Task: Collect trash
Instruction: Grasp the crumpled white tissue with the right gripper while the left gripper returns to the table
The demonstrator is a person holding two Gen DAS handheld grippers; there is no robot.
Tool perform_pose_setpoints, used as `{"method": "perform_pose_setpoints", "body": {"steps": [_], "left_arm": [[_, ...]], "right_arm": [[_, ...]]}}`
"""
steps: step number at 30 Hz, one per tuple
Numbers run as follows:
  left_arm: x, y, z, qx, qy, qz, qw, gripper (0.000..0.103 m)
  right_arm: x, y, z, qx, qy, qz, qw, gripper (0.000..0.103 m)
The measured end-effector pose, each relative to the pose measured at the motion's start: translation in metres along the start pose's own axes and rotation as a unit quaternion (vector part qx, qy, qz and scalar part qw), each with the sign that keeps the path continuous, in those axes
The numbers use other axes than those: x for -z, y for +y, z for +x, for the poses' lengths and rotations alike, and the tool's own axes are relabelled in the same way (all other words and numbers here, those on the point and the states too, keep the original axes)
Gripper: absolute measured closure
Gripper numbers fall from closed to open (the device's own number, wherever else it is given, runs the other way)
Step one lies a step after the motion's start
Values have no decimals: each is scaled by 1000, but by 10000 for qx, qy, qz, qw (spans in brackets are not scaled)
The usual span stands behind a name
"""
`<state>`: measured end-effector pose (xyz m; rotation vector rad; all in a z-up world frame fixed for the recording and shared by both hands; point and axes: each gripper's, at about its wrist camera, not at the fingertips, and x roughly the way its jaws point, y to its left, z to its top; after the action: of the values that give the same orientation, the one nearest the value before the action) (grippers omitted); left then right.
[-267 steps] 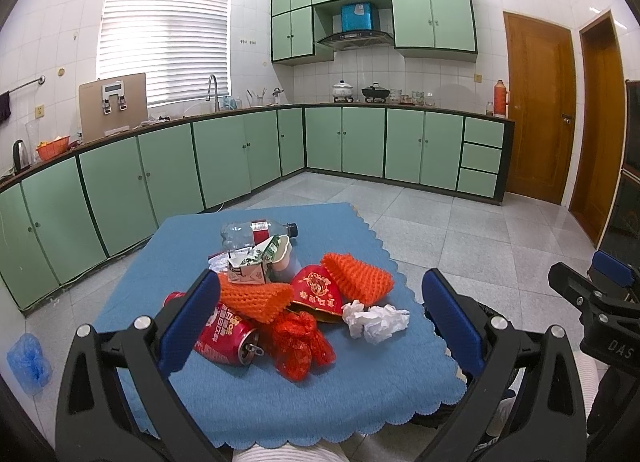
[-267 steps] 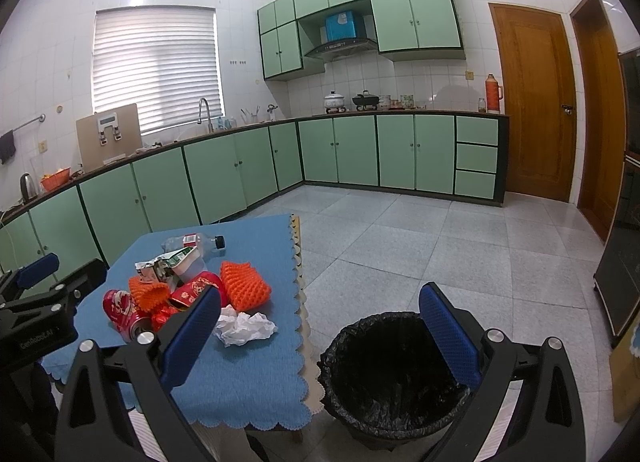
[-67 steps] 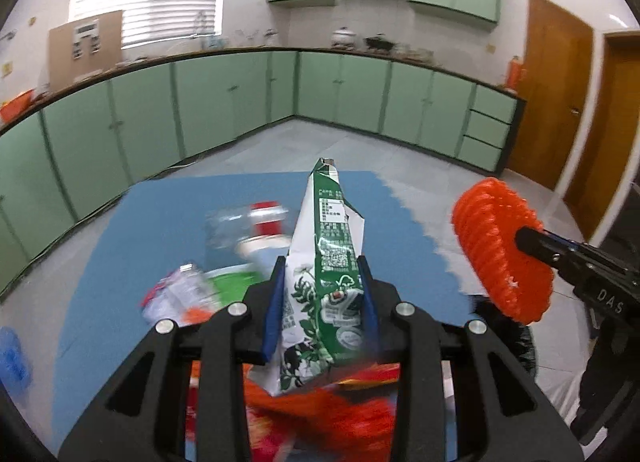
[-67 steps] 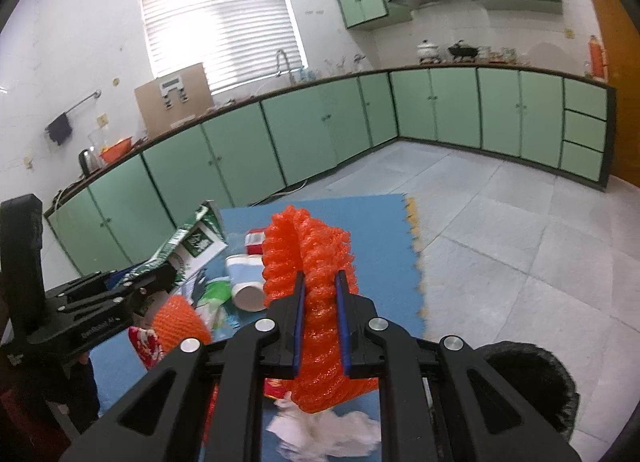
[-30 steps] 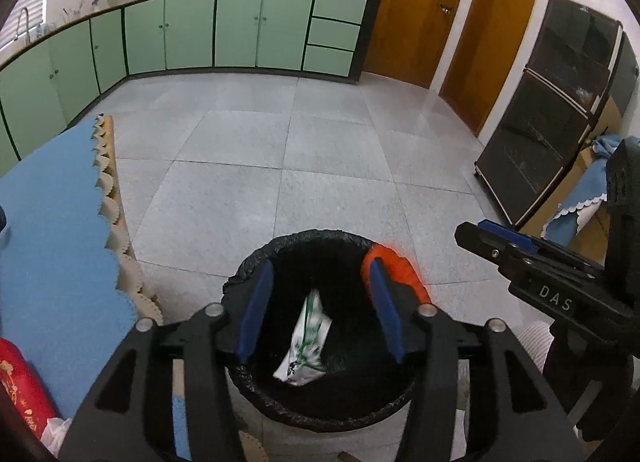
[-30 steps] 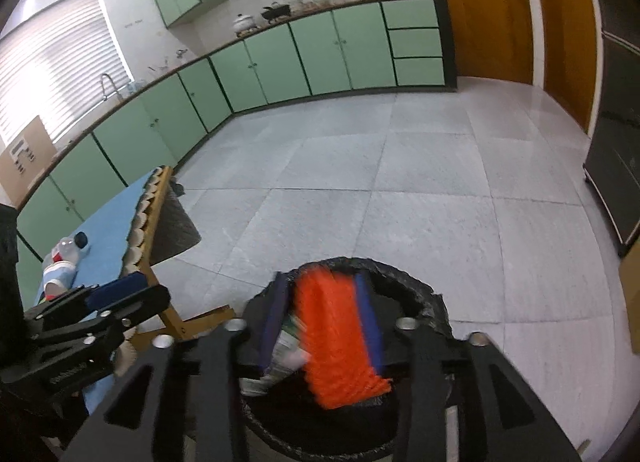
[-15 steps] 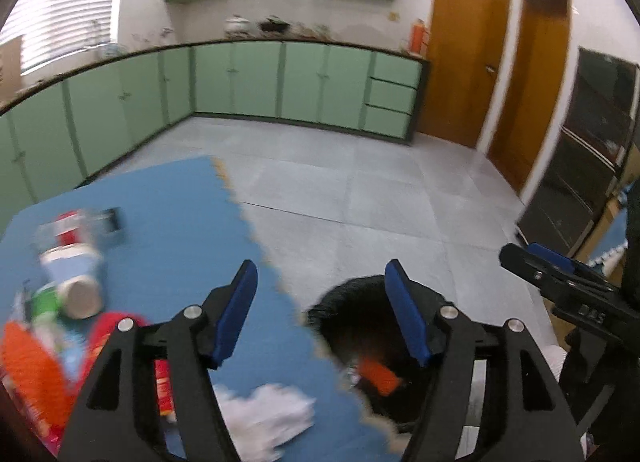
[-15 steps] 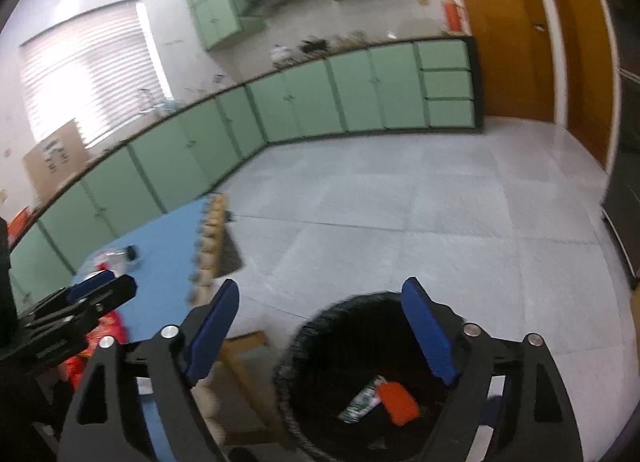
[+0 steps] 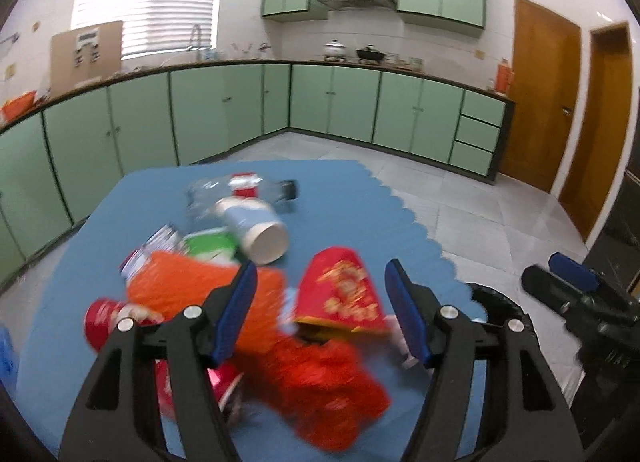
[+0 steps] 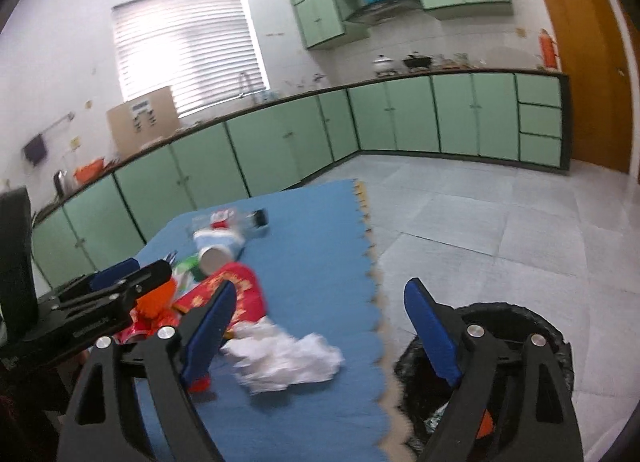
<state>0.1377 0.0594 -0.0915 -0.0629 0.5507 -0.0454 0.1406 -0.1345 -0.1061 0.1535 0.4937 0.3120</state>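
Both claws have just dropped their loads and swung back from the bin to the pile: a second ago the green carton and the orange foam net were falling into the black-lined bin [image 10: 500, 346] beside the worktop, and now both wrist cameras face the blue-covered worktop [image 9: 340, 190] again. In the right wrist view a scrap of orange and something pale show deep inside the bin, so two pieces of trash count as collected and the rest of the heap is yet to go.

The left claw [image 9: 320, 310] stands about two-thirds open, with nothing between its blue pads; it hangs over the near part of the heap, framing the red packet with gold print [image 9: 340, 294], and appears to touch none of it. Just left of the packet lies another orange foam net [image 9: 192, 282], below it a crumpled red wrapper [image 9: 320, 386], and at the left a red can [image 9: 100, 322], all blurred. Farther back lie a paper cup on its side [image 9: 256, 226] and a clear plastic bottle [image 9: 224, 190].

The right claw [image 10: 316, 330] is spread wide and empty; its jaws opened within the last second. It hovers over the worktop's edge, with the crumpled white tissue [image 10: 288, 358] lying just beyond its left finger and the bin under its right one
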Motion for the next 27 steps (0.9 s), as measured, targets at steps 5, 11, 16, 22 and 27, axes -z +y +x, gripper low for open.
{"method": "perform_pose_setpoints", "body": {"steps": [5, 11, 16, 22, 27], "left_arm": [[13, 20, -4, -157, 27, -133, 9998, 39], [17, 35, -8, -206, -5, -215, 9996, 39], [20, 39, -6, -215, -24, -256, 9994, 39], [27, 44, -10, -318, -72, -222, 9992, 38], [31, 43, -7, -316, -17, -144, 9994, 36]], "right_arm": [[19, 26, 17, 1, 177, -215, 9996, 19], [38, 30, 38, 144, 557, -278, 9980, 28], [49, 32, 48, 127, 747, -407, 9963, 46], [58, 30, 55, 8, 970, -385, 9945, 72], [55, 26, 52, -26, 996, -315, 9945, 81]]}}
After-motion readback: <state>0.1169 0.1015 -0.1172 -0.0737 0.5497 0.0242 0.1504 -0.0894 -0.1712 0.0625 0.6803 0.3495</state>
